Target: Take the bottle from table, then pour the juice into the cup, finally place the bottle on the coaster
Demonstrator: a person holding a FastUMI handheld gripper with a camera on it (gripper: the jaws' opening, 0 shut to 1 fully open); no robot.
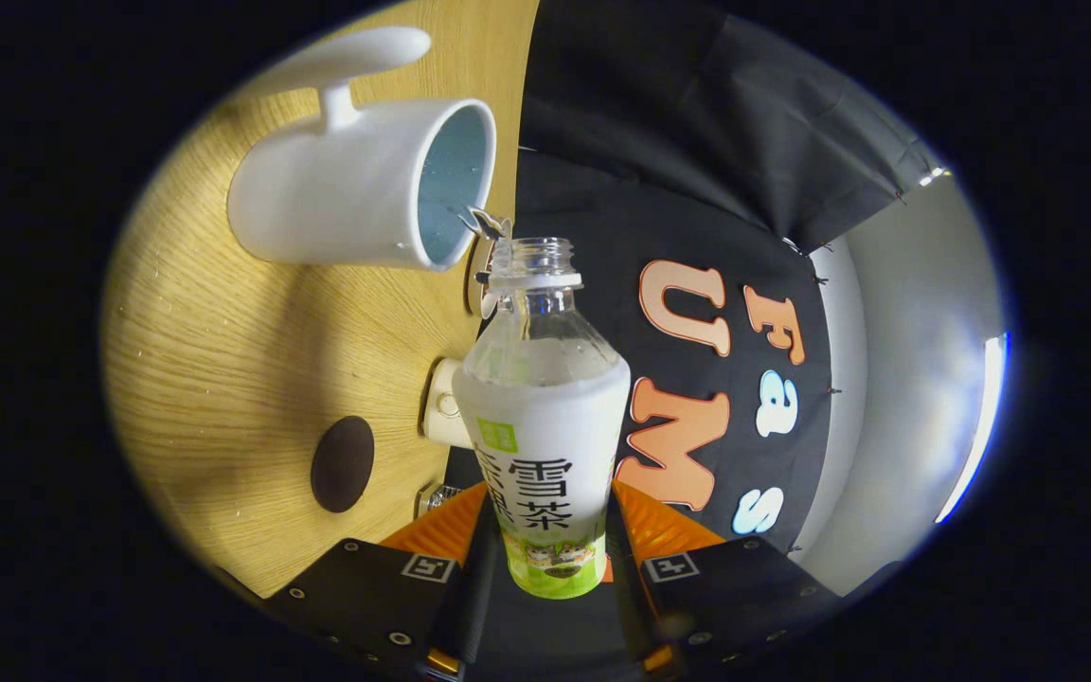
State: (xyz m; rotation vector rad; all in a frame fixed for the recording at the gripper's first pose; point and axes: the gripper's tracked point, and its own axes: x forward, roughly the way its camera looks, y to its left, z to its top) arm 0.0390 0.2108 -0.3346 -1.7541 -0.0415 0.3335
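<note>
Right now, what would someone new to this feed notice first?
The clear plastic bottle with the white label stands out, clamped between the gripper fingers with its cap off. Its open neck sits close beside the mouth of the white ceramic mug on the wooden table, the whole view rolled as for pouring. A dark round coaster lies on the table near the fingers.

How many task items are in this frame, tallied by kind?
Clear plastic bottle with a white label, uncapped, clamped between the gripper fingers, tilted towards the cup: 1
White ceramic cup with a handle, on the wooden table: 1
Dark round coaster, on the table beside the fingers: 1
Total: 3
</note>
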